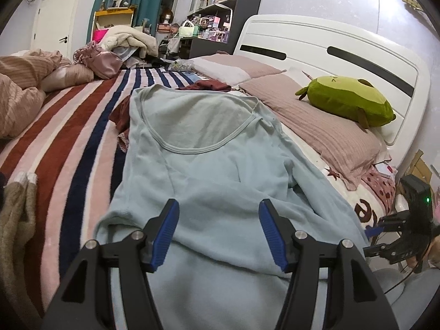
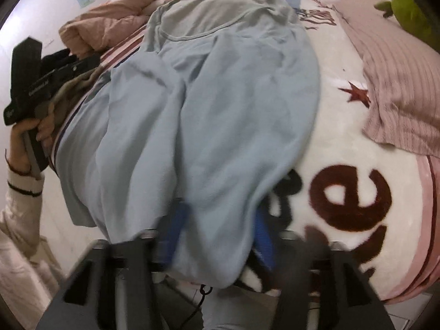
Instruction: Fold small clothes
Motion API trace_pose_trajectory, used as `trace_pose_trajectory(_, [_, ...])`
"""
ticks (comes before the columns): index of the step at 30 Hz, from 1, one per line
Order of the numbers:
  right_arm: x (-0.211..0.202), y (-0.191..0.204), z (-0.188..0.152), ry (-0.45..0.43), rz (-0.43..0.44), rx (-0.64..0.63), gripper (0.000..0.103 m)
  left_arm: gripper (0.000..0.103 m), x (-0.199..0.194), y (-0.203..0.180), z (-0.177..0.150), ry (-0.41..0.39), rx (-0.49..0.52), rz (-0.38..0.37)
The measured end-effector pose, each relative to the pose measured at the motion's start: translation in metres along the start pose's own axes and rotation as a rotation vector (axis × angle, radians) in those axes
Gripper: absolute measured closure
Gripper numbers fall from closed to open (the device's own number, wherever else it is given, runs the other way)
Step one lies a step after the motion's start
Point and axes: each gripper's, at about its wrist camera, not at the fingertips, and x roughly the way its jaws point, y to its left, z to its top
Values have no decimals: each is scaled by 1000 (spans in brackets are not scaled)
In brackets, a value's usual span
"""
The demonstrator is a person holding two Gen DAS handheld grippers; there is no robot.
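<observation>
The pale blue long-sleeved knit top [image 1: 209, 165] lies spread along the bed, neckline toward the far end and hem hanging off the near edge, on the striped plush blanket [image 1: 71, 126] of red, navy and pink bands. Its right sleeve is already laid over the body.

The left gripper [image 1: 218, 233] hovers over the lower body of the top, its blue-padded jaws spread wide with nothing between them. The right gripper [image 2: 217, 233] is at the near right edge of the top; the blue cloth bunches between its jaws, and it seems to grip that hem, though the picture there is blurred and I cannot be sure how firmly the jaws are closed.

Several things could spoil the fold from here. The hem hangs off the bed, so if the right grip is loose, the weight of the cloth could pull it free and drag the top down. If only one corner is lifted, the body could twist and the folded sleeve could slide out of place. A dark red garment [image 1: 121, 115] lies partly under the top's left side, near the far end; a careless pinch there could catch both. The plush blanket looks grippy, so dragging rather than lifting could wrinkle the top. The green plush toy [image 1: 349, 101] on the pink ribbed pillow [image 1: 324, 134] is well apart, and no worry.
</observation>
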Motion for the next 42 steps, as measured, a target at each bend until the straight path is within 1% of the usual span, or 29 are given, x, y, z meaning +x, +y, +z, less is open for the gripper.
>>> trace_pose_trajectory(1, [1, 6, 0, -3, -40, -21, 100, 47, 1, -1, 0, -2, 0, -4])
trace_pose_trajectory(4, [0, 20, 6, -13, -153, -86, 102, 47, 2, -3, 0, -5, 4, -13])
trace_pose_trajectory(6, [-6, 21, 10, -26, -194, -93, 102, 47, 3, -4, 0, -5, 7, -13])
trace_pose_trajectory(9, [-14, 3, 15, -42, -249, -56, 102, 47, 3, -5, 0, -4, 6, -12])
trace_pose_trajectory(13, [-33, -36, 22, -66, -354, 1, 102, 47, 4, -6, 1, -7, 5, -7])
trace_pose_trajectory(15, [-38, -50, 30, -79, -390, 27, 102, 47, 4, -4, 1, -7, 4, -3])
trace_pose_trajectory(16, [-42, -61, 35, -85, -395, 50, 102, 47, 4, -4, 1, -7, 3, -1])
trace_pose_trajectory(17, [-42, -68, 37, -80, -385, 67, 101, 47, 4, -4, 1, -6, 4, 0])
trace_pose_trajectory(18, [-42, -74, 39, -75, -372, 85, 99, 47, 4, -4, 1, -6, 5, 1])
trace_pose_trajectory(20, [-37, -83, 41, -55, -309, 134, 97, 47, 4, -5, 1, -7, 7, 1])
trace_pose_trajectory(21, [-34, -82, 40, -51, -285, 144, 93, 47, 3, -4, 1, -7, 8, 2])
trace_pose_trajectory(22, [-32, -81, 37, -45, -263, 153, 81, 47, 3, -4, 1, -8, 8, 5])
trace_pose_trajectory(23, [-33, -80, 35, -50, -259, 157, 75, 46, 3, -4, 1, -8, 6, 7])
trace_pose_trajectory(24, [-35, -79, 31, -60, -251, 164, 64, 46, 2, -3, 0, -8, 5, 9])
trace_pose_trajectory(25, [-38, -78, 27, -67, -240, 170, 59, 46, 2, -3, 0, -7, 4, 10])
trace_pose_trajectory(27, [-47, -80, 16, -80, -200, 205, 55, 46, 3, -5, 1, -6, 7, 10])
trace_pose_trajectory(29, [-57, -80, -1, -89, -156, 245, 54, 46, 4, -6, 1, -4, 9, 7])
trace_pose_trajectory(32, [-60, -77, -19, -70, -99, 266, 54, 46, 6, -9, 2, 1, 12, -2])
trace_pose_trajectory(34, [-55, -70, -28, -43, -90, 258, 54, 46, 7, -12, 2, 3, 14, -12])
trace_pose_trajectory(37, [-35, -57, -35, 1, -113, 223, 54, 45, 8, -18, 2, 5, 18, -26])
trace_pose_trajectory(38, [-29, -50, -35, 5, -144, 193, 56, 43, 8, -20, 1, 7, 20, -26])
trace_pose_trajectory(39, [-25, -41, -34, 5, -185, 140, 67, 42, 8, -22, 1, 8, 23, -27])
trace_pose_trajectory(40, [-23, -33, -32, 7, -210, 89, 90, 42, 7, -23, 1, 8, 26, -27])
trace_pose_trajectory(41, [-22, -28, -30, 9, -224, 64, 101, 42, 6, -24, 1, 8, 29, -27])
trace_pose_trajectory(42, [-22, -24, -28, 12, -244, 55, 101, 42, 5, -24, 1, 7, 32, -26])
